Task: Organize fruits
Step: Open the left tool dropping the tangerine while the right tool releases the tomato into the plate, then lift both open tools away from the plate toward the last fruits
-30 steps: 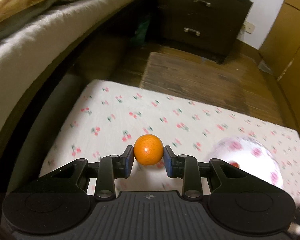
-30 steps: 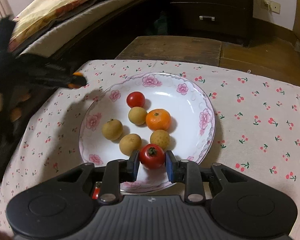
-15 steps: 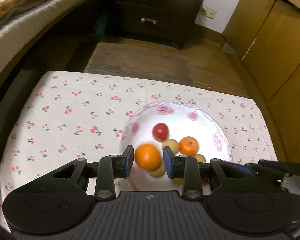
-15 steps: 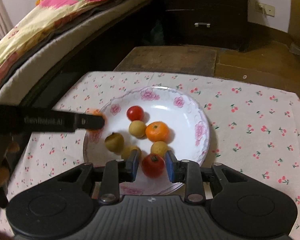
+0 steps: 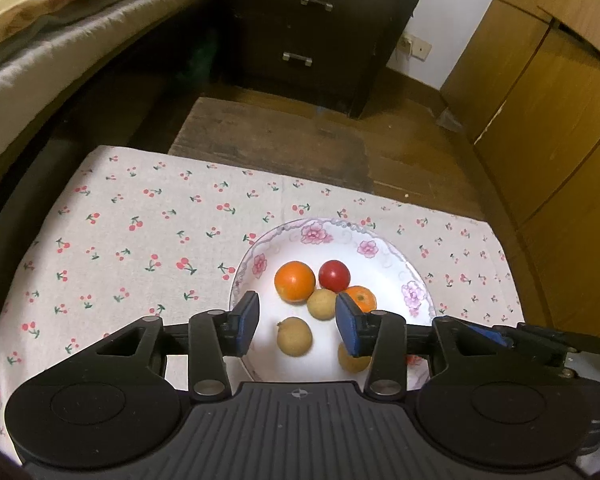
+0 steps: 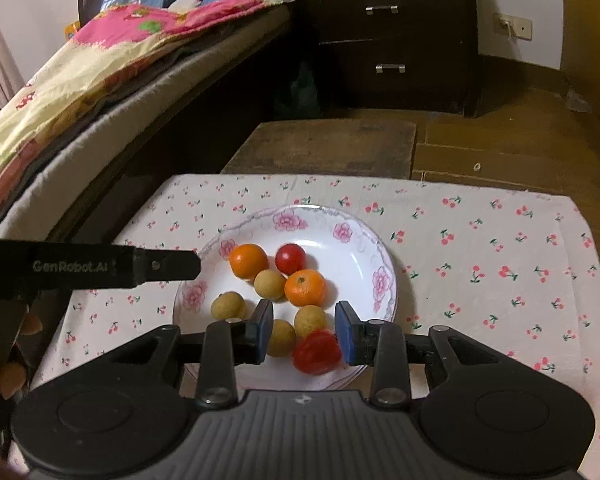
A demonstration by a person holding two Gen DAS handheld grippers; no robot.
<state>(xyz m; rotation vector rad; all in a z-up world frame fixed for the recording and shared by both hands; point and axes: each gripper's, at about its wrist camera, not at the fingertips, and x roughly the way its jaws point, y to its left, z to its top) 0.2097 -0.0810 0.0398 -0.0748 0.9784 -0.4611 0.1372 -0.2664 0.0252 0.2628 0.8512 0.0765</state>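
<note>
Left claw (image 5: pixel 297 322): jaws spread wide with nothing between the blue pads, hovering over the near-left part of the plate; in the right wrist view one black finger (image 6: pixel 156 266) of it reaches in from the left, its tip at the plate's left rim.
Right claw (image 6: pixel 303 333): jaws apart, over the near edge of the plate; the tomato below lies between the pads, close to the right one (whether it touches is unclear).
Plate: white round china plate with pink flower rim (image 6: pixel 384 280), standing on the surface, holding all the fruit.
Oranges: one round orange (image 5: pixel 295 281) at the far left of the pile, a second orange with a green stem spot (image 6: pixel 305 287) near the middle, touching a longan.
Tomatoes: a small smooth red tomato (image 6: pixel 290 258) at the far side, just beside the first orange; a larger ribbed red tomato (image 6: pixel 317 351) at the near edge.
Longans: four tan round longans; one in the centre (image 6: pixel 270 284), one alone to the left (image 6: pixel 228 306), two together near the ribbed tomato (image 6: pixel 310 320).
Surface: covered by a white cloth printed with red cherries (image 6: pixel 500 264).
Room: a bed with a bright patchwork quilt (image 6: pixel 112 52) to the left, a dark wooden two-drawer chest (image 6: pixel 392 40) beyond.
</note>
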